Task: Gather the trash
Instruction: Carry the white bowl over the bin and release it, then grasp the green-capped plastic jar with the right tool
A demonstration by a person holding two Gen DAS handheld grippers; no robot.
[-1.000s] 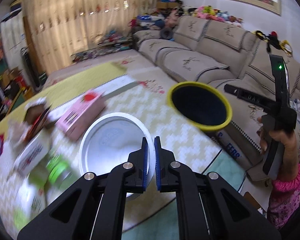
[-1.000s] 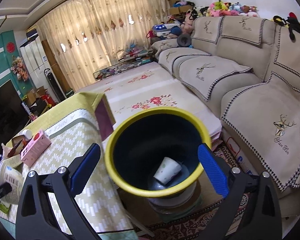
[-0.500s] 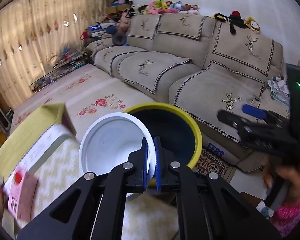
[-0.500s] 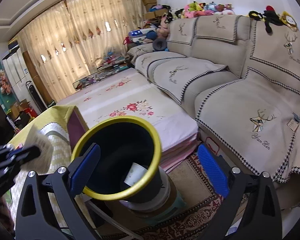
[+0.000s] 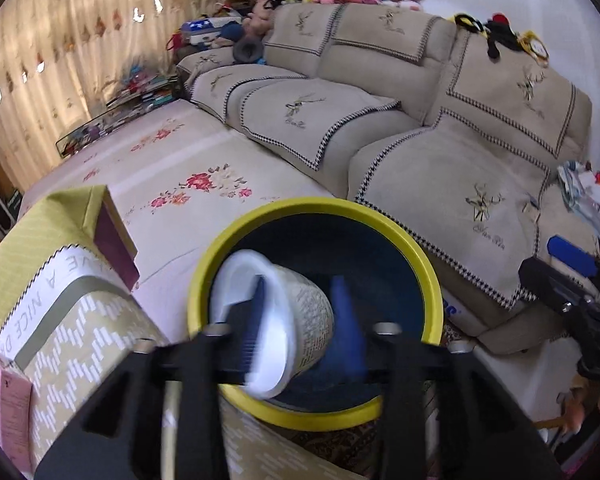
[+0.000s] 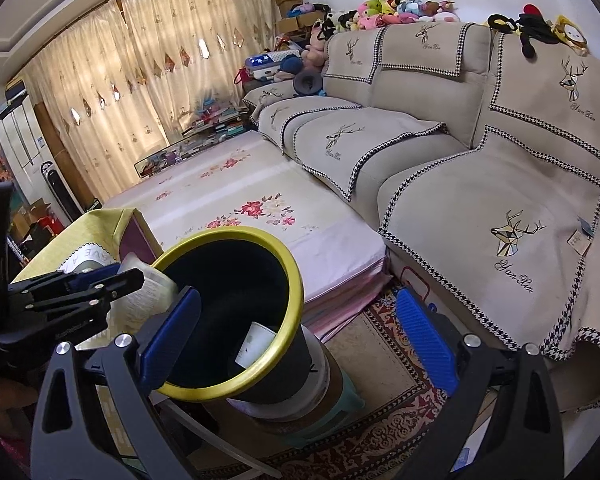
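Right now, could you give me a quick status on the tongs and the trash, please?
Left tongs just opening, white cup tipping free over the bin. Right tongs open, empty. Another cup already in the bin. Nothing in the way.

Black angular two-finger gripper (image 6: 296,334) frames with ribbed blue pads (image 6: 426,330) and silver screws (image 6: 469,338) are shown.

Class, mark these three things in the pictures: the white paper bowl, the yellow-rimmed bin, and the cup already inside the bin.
white paper bowl (image 5: 300,320), left wrist view, printed side wall.
yellow-rimmed bin (image 6: 288,276), right wrist view, yellow rim.
cup (image 6: 256,344), right wrist view, its white side inside the bin.
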